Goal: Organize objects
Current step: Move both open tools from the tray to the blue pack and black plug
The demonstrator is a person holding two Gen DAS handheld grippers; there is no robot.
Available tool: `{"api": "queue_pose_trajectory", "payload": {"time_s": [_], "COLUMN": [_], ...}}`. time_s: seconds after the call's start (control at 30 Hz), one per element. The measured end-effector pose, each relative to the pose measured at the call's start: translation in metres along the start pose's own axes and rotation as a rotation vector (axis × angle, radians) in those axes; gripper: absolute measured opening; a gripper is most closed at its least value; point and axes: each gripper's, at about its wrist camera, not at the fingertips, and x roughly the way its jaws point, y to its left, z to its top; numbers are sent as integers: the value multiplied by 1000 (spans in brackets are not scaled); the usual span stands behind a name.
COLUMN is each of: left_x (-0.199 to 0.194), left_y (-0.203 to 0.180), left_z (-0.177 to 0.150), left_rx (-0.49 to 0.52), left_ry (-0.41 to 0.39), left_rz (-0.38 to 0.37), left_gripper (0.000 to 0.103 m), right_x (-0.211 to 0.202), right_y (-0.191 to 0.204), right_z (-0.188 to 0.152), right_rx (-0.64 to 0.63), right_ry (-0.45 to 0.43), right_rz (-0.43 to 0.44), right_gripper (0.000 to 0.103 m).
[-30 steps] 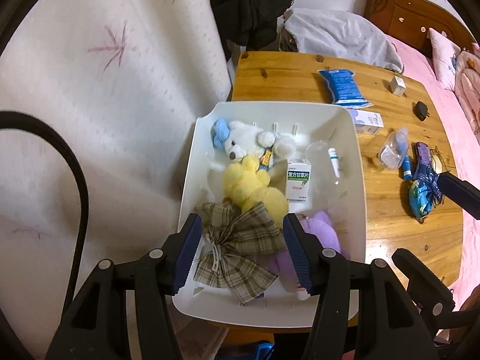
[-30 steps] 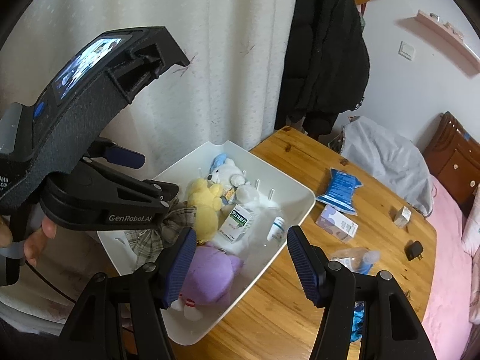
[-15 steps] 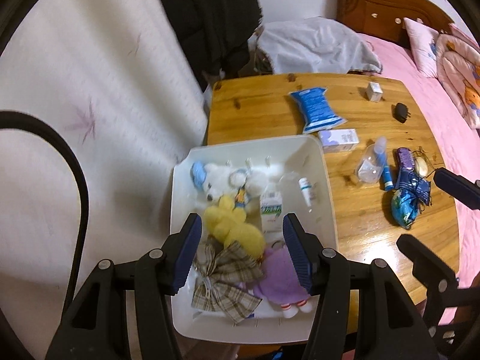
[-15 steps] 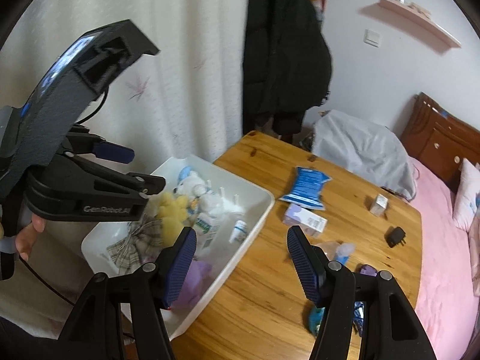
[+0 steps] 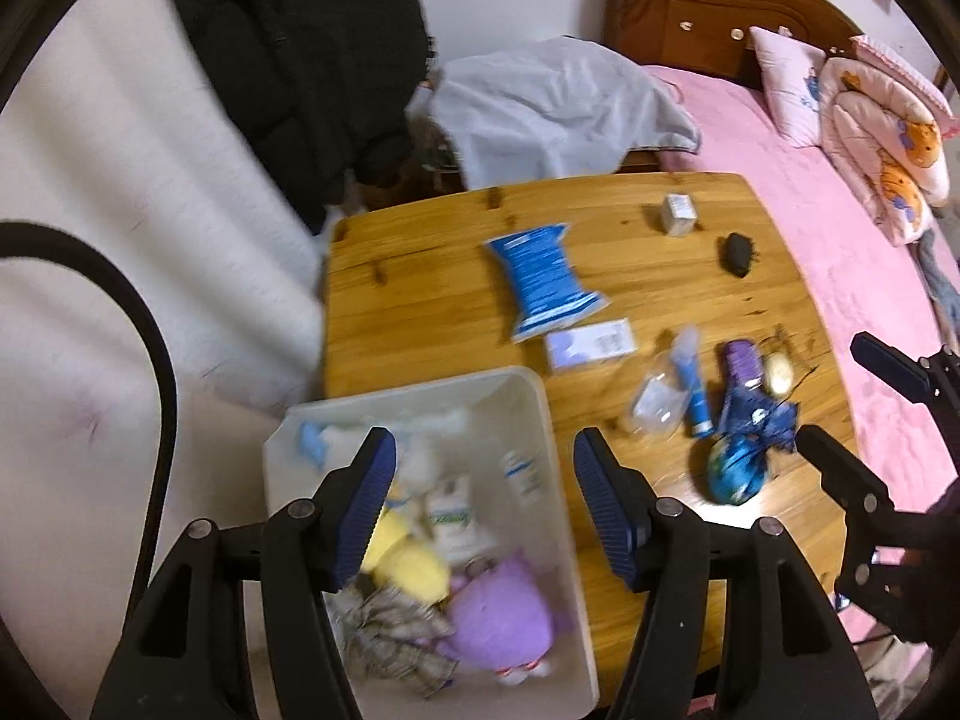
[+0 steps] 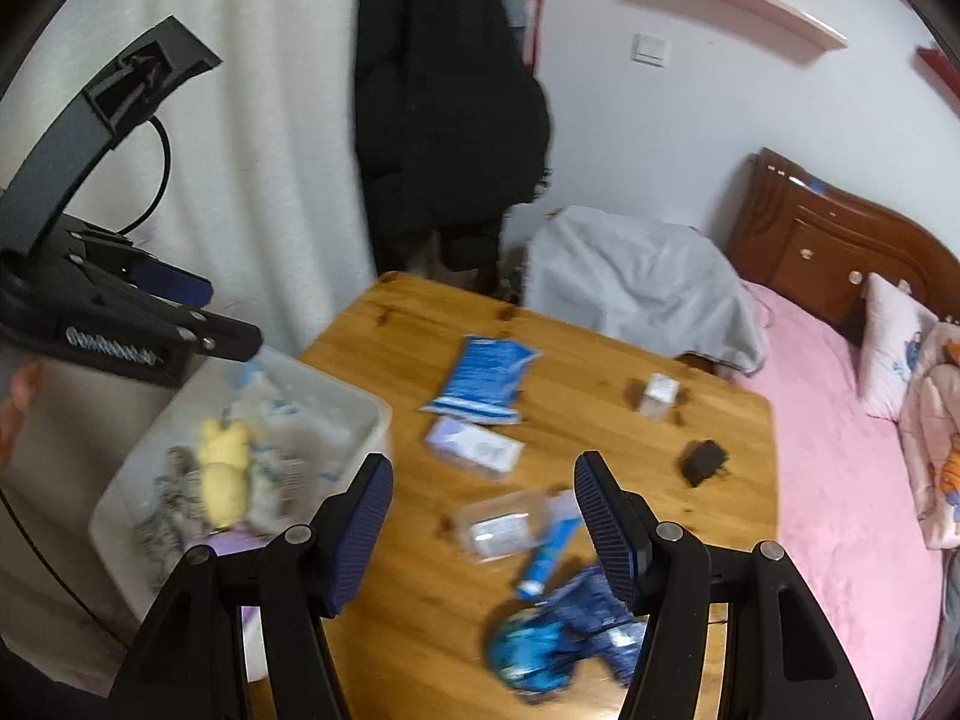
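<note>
A white bin (image 5: 540,414) at the wooden table's near left corner holds a yellow plush (image 5: 408,558), a purple plush (image 5: 498,618), a plaid bow (image 5: 390,636) and small boxes. My left gripper (image 5: 483,504) hangs open above the bin with nothing between its fingers. My right gripper (image 6: 483,525) is open too, empty, over the table (image 6: 600,414) near a clear plastic case (image 6: 504,525), a blue tube (image 6: 546,564) and a shiny blue wrapped ball (image 6: 540,648). A blue pouch (image 6: 486,381) and a pale purple box (image 6: 474,447) lie farther out.
A small white box (image 5: 678,213) and a black charger (image 5: 735,252) sit near the table's far edge. A pink bed (image 6: 840,480) borders the right side. A grey cloth (image 6: 636,282) and a black coat (image 6: 444,120) stand behind; a white curtain (image 5: 120,180) hangs on the left.
Both grippers have pulled up and swung right, away from the bin toward the loose items on the table. Both stay open and empty. The plaid bow stays in the bin.
</note>
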Motion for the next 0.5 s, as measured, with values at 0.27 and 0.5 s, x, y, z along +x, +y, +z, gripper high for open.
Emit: {"api": "queue_pose_trajectory", "payload": {"time_s": [0.27,0.5], "left_x": [51,123], "left_y": [-13,-29], "left_z": [68,108], "left_rx": [-18,-64], "left_ry": [97,187], "left_rz": [-40,-42], "left_gripper": [79,80], "right_x": [31,87], "right_y": [-90,-176], "right_z": [19,30], "right_rx": [156,354], "right_ry": [20,81], "right_rz": [-61,-82], "right_gripper": [64,64]}}
